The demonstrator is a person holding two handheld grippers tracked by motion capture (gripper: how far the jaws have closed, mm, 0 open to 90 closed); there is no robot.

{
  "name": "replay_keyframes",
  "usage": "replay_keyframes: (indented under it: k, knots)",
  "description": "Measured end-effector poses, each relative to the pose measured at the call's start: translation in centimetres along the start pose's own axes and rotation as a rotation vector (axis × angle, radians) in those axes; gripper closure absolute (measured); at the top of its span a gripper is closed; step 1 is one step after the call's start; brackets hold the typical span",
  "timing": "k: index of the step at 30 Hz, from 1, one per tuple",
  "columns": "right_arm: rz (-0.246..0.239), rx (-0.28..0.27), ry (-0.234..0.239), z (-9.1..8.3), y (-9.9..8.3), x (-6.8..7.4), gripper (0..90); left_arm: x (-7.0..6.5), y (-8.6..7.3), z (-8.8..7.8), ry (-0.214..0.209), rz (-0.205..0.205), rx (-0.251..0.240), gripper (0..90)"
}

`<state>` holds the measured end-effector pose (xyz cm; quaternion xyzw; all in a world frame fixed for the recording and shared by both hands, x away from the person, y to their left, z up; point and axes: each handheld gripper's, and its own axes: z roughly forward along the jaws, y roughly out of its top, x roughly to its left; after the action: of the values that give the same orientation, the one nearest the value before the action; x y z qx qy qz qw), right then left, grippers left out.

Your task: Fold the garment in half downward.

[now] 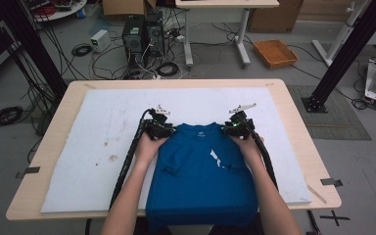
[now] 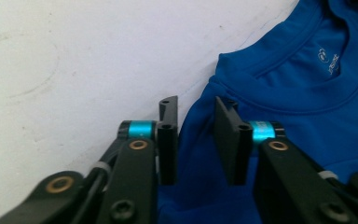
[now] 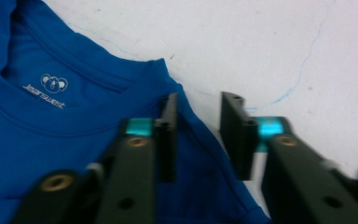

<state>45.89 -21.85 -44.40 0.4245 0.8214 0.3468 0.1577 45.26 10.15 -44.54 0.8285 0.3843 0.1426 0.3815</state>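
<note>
Cables and boxes crowd the floor beyond your table (image 1: 293,105); on its white mat (image 1: 78,147) the blue T-shirt (image 1: 200,181) lies flat, hem toward you, forearms reaching to the shoulders. From the left gripper (image 2: 196,135), the jaws stand parted over the shoulder edge, fabric between, unpinched. The right gripper (image 3: 198,135) mirrors this. The cloth is probably soft and limp: grip the shoulder seams.
</note>
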Motion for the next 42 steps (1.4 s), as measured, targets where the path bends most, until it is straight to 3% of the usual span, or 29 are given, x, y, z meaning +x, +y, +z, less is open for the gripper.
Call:
replay_keyframes:
  k: [5,10,19,23,29,33,34,36,38,39,40,41,42]
  knots:
    - [-0.040,0.002,-0.013,-0.1,0.0,0.3,87.7,-0.4,0.0,0.1,0.003,0.028,-0.002,86.2]
    - [0.002,-0.029,0.008,-0.3,0.0,-0.1,88.8,0.2,0.0,-0.1,-0.007,0.006,-0.022,87.3]
    - [0.028,-0.130,0.014,-0.6,1.7,-0.7,88.9,2.1,1.0,-1.2,0.005,-0.031,-0.122,87.4]
    - [0.033,-0.170,0.014,-1.4,2.3,-0.5,88.9,2.0,1.4,-2.1,0.000,-0.007,-0.150,87.4]
    - [0.024,-0.207,0.015,-3.5,2.2,0.2,88.8,0.4,1.7,-4.6,-0.026,0.051,-0.204,87.3]
    - [0.013,-0.247,0.023,-5.5,1.5,1.1,88.8,-1.1,1.5,-6.5,-0.020,0.121,-0.215,87.3]
    - [0.013,-0.270,0.028,-6.6,1.0,1.7,88.7,-1.4,1.3,-7.0,-0.021,0.135,-0.220,87.3]
    - [0.008,-0.280,0.034,-7.2,0.7,2.0,88.7,-2.1,0.8,-7.9,-0.025,0.155,-0.232,87.3]
    - [-0.016,-0.298,0.036,-8.7,-0.2,3.3,88.7,-3.4,-0.2,-9.1,-0.037,0.181,-0.249,87.3]
    - [-0.025,-0.303,0.038,-9.2,-0.6,3.7,88.7,-3.4,-0.2,-9.1,-0.037,0.181,-0.249,87.3]
    - [-0.036,-0.309,0.040,-9.6,-1.0,4.2,88.7,-4.4,-0.9,-9.9,-0.052,0.203,-0.256,87.3]
    - [-0.036,-0.309,0.040,-9.6,-1.0,4.2,88.7,-4.4,-0.9,-9.9,-0.052,0.203,-0.256,87.2]
    - [-0.062,-0.308,0.035,-10.5,-1.8,5.0,88.6,-5.3,-1.6,-10.6,-0.057,0.227,-0.260,87.3]
